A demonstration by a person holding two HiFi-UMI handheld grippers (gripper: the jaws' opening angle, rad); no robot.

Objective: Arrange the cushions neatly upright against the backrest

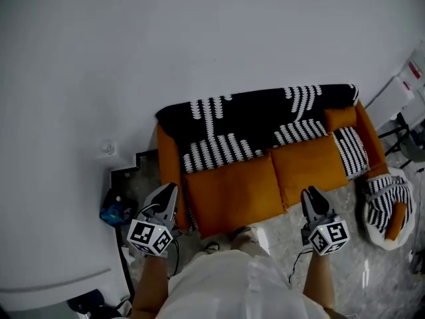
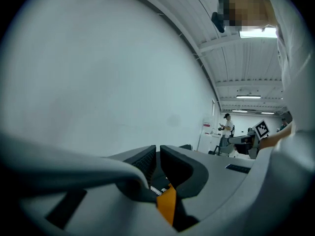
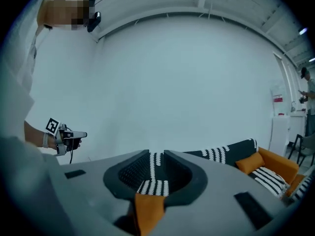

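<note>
While held before sofa (image 1: 232,191), left claw (image 2: 157,154) pinched together, right claw (image 3: 156,159) slightly parted.

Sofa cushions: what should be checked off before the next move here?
1. Is the left gripper free? Jaws together, nothing held: ok.
2. Is the right gripper free? Jaws slightly apart, nothing between them: ok.
3. Is the orange cushion propped against the backrest? Ok.
4. Is the striped cushion upright? Not ok; it lies flat on the seat.
5. Does the orange roll on the floor pouf belong on the sofa? Cannot tell.
</note>
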